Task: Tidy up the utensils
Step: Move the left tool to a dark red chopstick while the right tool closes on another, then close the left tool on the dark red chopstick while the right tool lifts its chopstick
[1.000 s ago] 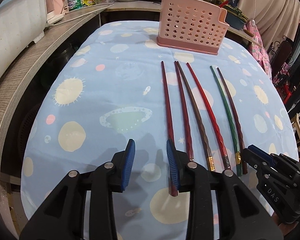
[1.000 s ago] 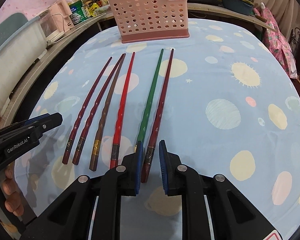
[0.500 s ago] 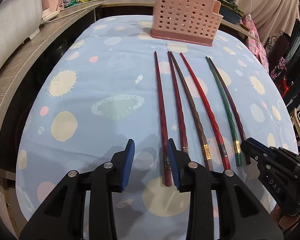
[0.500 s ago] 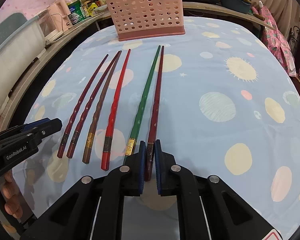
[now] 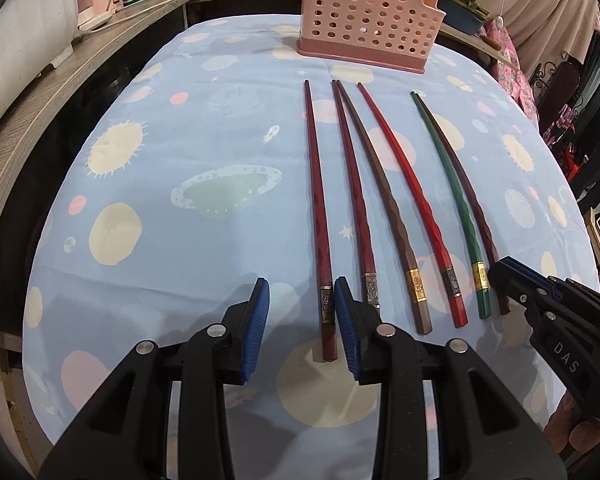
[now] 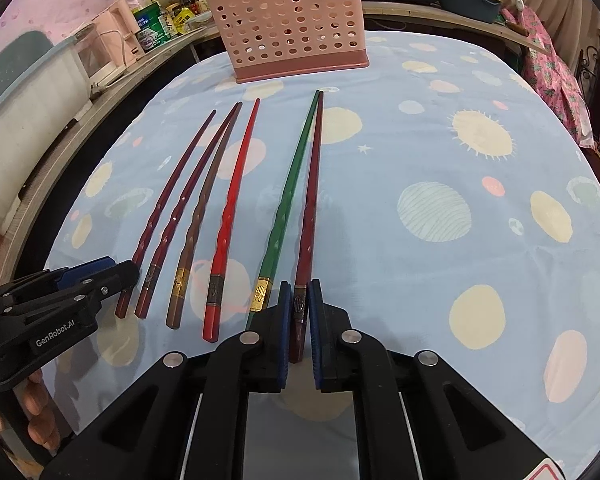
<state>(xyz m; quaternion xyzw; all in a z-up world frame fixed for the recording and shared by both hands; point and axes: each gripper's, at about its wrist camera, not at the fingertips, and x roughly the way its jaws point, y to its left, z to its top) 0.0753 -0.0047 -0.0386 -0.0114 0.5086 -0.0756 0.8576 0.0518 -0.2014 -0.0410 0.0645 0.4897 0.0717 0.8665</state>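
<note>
Right wrist, tool (image 6: 298, 312) gripping maroon chopstick (image 6: 309, 216)

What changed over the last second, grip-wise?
The right hand-held gripper closed its jaws onto the dark red chopstick at the right end of the row and now pinches its butt end. The left hand-held gripper stayed open, with the leftmost chopstick now between its jaws, unclamped. The six chopsticks and the pink basket kept their places.
</note>
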